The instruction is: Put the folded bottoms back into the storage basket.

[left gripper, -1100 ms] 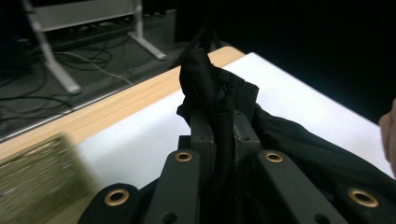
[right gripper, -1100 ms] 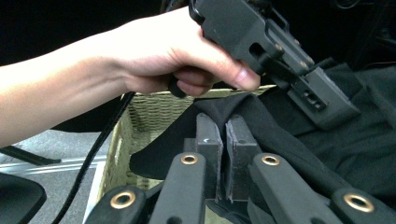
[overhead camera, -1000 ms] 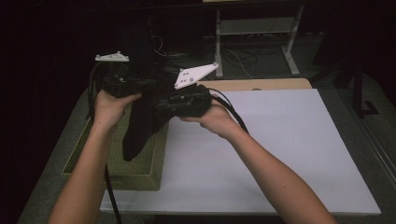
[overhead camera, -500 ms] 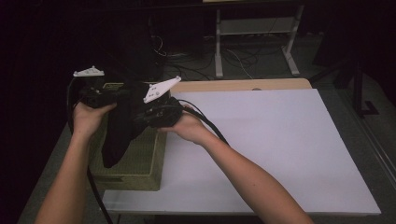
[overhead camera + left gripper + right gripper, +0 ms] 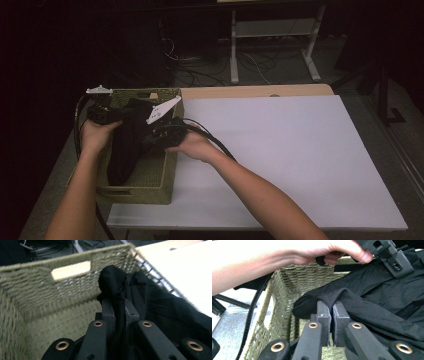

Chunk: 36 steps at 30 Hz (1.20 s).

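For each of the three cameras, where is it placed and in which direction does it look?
High view: above the person's side, facing forward and down on the white table; both forearms and hands show.
Left gripper view: rides the left tongs, looking into the olive woven basket; its jaws pinch the black cloth.
Right gripper view: rides the right tongs, facing the basket wall; its jaws pinch the cloth, the left hand beyond.
All views share basket and cloth.

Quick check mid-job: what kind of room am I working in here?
Probably a lab or workshop test station, not a home: a white work table in a dark room, loose cables on the floor behind it, and a metal equipment stand.
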Tool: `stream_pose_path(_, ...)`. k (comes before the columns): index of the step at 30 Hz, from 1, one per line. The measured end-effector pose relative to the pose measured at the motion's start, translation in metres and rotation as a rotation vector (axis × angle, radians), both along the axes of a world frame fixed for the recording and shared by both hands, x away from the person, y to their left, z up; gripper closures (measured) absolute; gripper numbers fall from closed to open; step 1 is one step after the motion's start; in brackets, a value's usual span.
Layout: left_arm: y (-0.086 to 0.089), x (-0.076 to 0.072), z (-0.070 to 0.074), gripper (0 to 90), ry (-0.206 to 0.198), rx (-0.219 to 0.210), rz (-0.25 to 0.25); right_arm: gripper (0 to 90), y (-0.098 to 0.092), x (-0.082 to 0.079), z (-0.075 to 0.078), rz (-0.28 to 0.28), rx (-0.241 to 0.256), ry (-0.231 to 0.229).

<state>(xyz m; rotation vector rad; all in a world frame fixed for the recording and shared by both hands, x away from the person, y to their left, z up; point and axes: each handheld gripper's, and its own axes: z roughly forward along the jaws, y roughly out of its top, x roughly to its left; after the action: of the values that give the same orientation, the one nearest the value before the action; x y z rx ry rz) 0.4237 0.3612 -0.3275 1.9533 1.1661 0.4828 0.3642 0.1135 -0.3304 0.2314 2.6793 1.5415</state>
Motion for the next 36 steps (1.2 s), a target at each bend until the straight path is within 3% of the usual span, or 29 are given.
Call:
stream_pose_path(5,0.003,0.005,-0.012,81.8,0.032,0.017,0.021,84.8,0.003,-0.002,-0.009,0.020,-0.034,0.011)
stream_pose_path(10,0.002,0.009,-0.026,81.8,0.072,0.009,0.018,83.3,0.000,-0.006,-0.018,0.036,-0.056,0.018)
stream_pose_path(13,-0.002,0.012,-0.031,81.6,0.090,0.018,-0.004,75.5,-0.007,-0.010,-0.023,0.054,-0.057,0.040)
stream_pose_path(14,-0.004,0.012,-0.033,81.5,0.096,0.016,-0.013,69.7,-0.013,-0.012,-0.024,0.049,-0.047,0.044)
stream_pose_path(17,-0.009,0.015,-0.039,81.3,0.112,0.038,-0.017,64.2,-0.019,-0.013,-0.023,0.037,-0.030,0.049)
stream_pose_path(22,-0.006,0.018,-0.039,79.1,0.097,0.064,0.023,49.8,-0.039,-0.011,-0.016,-0.016,0.015,0.060)
stream_pose_path(25,-0.002,0.017,-0.035,65.7,0.076,0.063,0.100,41.9,-0.055,-0.007,-0.012,-0.063,0.040,0.050)
stream_pose_path(27,0.000,0.016,-0.033,62.8,0.067,0.057,0.120,40.0,-0.058,-0.006,-0.011,-0.078,0.042,0.043)
stream_pose_path(30,0.001,0.013,-0.029,54.8,0.059,0.035,0.112,34.9,-0.075,0.000,-0.010,-0.137,0.046,0.040)
stream_pose_path(32,-0.002,0.010,-0.028,53.0,0.053,0.008,0.099,33.9,-0.078,0.001,-0.010,-0.146,0.047,0.039)
stream_pose_path(36,-0.013,-0.001,-0.023,43.1,0.035,-0.034,0.043,29.1,-0.101,0.007,-0.012,-0.194,0.051,0.047)
